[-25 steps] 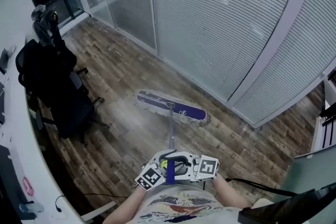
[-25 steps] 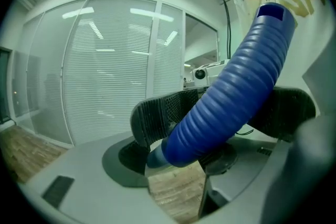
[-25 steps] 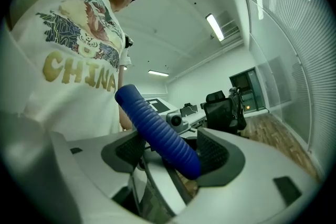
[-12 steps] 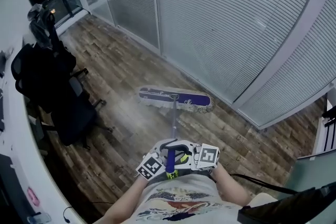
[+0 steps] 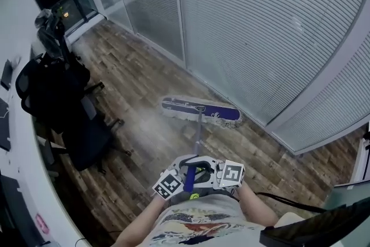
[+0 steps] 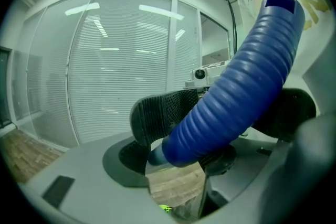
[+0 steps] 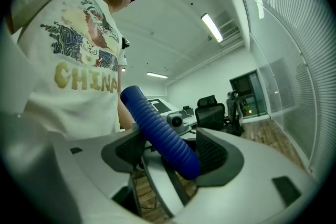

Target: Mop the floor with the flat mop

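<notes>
The left gripper (image 6: 220, 120) is squeezing the ribbed blue handle (image 6: 241, 81) of the flat mop (image 5: 200, 112) between its two black pads. The right gripper (image 7: 170, 150) is squeezing the same handle too. In the head view, both grippers are sitting side by side at 6 o'clock, just in front of the person's shirt (image 5: 196, 225). The thin pole (image 5: 198, 139) is pointing from them toward 12 o'clock. The purple mop head (image 5: 219, 114) is lying flat on the wooden floor (image 5: 139, 87), near the glass wall with blinds (image 5: 260, 26). A black chair (image 5: 69, 115) is standing at 9 o'clock, well apart from the mop.
</notes>
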`<state>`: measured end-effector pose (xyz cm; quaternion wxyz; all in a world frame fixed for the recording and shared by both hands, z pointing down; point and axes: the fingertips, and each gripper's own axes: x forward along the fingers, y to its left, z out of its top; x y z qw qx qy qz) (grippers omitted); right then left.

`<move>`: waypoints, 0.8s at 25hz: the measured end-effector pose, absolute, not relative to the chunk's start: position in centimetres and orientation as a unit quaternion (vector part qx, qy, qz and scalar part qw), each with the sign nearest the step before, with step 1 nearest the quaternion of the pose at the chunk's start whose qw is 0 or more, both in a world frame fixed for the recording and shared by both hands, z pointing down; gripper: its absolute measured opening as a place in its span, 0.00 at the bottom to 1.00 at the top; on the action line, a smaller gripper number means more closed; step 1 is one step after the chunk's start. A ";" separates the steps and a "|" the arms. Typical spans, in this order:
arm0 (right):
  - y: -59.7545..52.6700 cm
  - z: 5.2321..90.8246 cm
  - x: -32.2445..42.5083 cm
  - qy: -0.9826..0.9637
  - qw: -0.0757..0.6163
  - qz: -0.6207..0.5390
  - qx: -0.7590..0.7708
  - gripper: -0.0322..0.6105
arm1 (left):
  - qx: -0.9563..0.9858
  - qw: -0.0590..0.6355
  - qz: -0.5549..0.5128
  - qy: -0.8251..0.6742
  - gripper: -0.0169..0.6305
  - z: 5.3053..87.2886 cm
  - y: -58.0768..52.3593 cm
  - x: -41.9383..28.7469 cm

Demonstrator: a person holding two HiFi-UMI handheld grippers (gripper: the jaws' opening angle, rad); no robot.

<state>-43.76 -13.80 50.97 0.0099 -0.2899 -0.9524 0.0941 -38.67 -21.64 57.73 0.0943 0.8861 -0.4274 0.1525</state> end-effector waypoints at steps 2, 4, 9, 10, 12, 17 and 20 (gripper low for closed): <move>-16.4 51.3 -44.8 -0.953 0.009 0.083 -0.291 0.49 | 0.886 0.093 0.156 -0.426 0.38 57.6 -24.2 -39.9; -19.3 51.4 -45.7 -0.953 0.009 0.089 -0.288 0.49 | 0.886 0.092 0.161 -0.424 0.38 57.4 -26.9 -40.8; -24.9 51.1 -47.3 -0.951 0.011 0.089 -0.297 0.49 | 0.883 0.093 0.163 -0.430 0.38 57.2 -32.6 -42.5; -25.7 51.1 -47.7 -0.950 0.012 0.089 -0.300 0.49 | 0.882 0.093 0.164 -0.432 0.38 57.2 -33.5 -42.9; -26.9 51.1 -48.2 -0.948 0.014 0.090 -0.303 0.49 | 0.881 0.093 0.166 -0.434 0.38 57.2 -34.7 -43.5; -26.2 51.5 -48.1 -0.946 0.027 0.102 -0.306 0.49 | 0.878 0.101 0.172 -0.435 0.38 57.6 -33.9 -43.2; -24.0 51.9 -46.9 -0.945 0.037 0.101 -0.307 0.49 | 0.875 0.098 0.179 -0.438 0.38 58.0 -31.7 -42.2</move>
